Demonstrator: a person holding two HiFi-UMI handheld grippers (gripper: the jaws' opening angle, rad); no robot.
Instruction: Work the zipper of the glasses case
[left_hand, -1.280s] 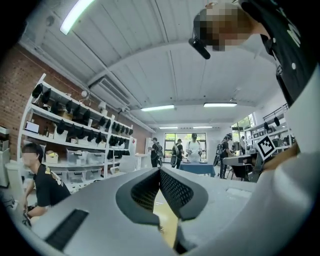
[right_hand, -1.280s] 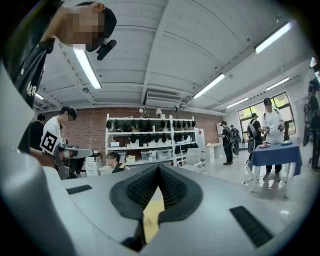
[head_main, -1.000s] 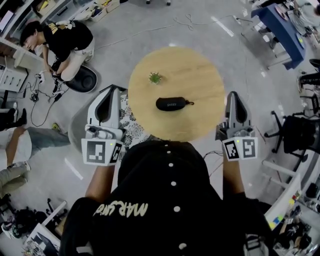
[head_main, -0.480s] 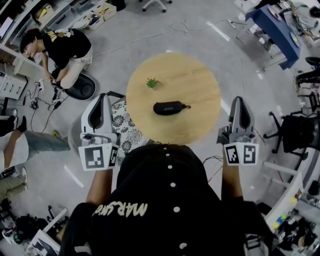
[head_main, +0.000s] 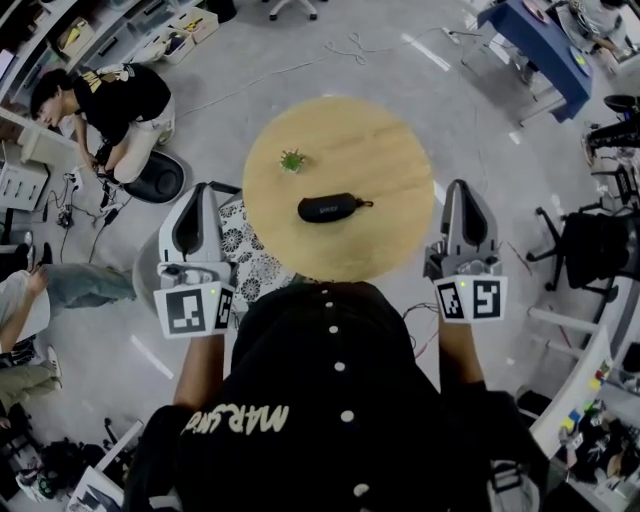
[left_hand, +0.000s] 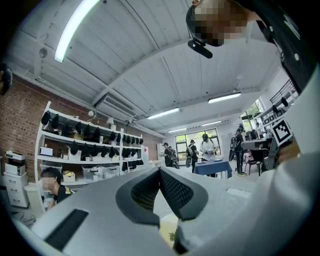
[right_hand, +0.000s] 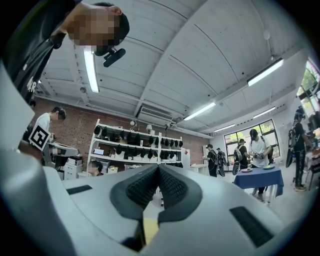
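Observation:
A black glasses case (head_main: 330, 208) lies near the middle of the round wooden table (head_main: 390, 160), its zipper pull sticking out at its right end. My left gripper (head_main: 196, 200) hovers off the table's left edge, shut with nothing in it. My right gripper (head_main: 458, 198) hovers off the table's right edge, also shut and empty. Both point level across the room, away from the case. In the left gripper view the jaws (left_hand: 160, 172) meet at their tips; in the right gripper view the jaws (right_hand: 158, 170) do the same.
A small green plant (head_main: 292, 160) stands on the table's left part. A patterned stool (head_main: 245, 250) sits below the table's left edge. A person (head_main: 110, 100) crouches on the floor at the far left. A blue table (head_main: 540, 40) and black chairs (head_main: 590, 250) stand at the right.
Both grippers stay shut. The head view has shifted, so the table and case sit a little further left and up in the picture. The right gripper has risen slightly.

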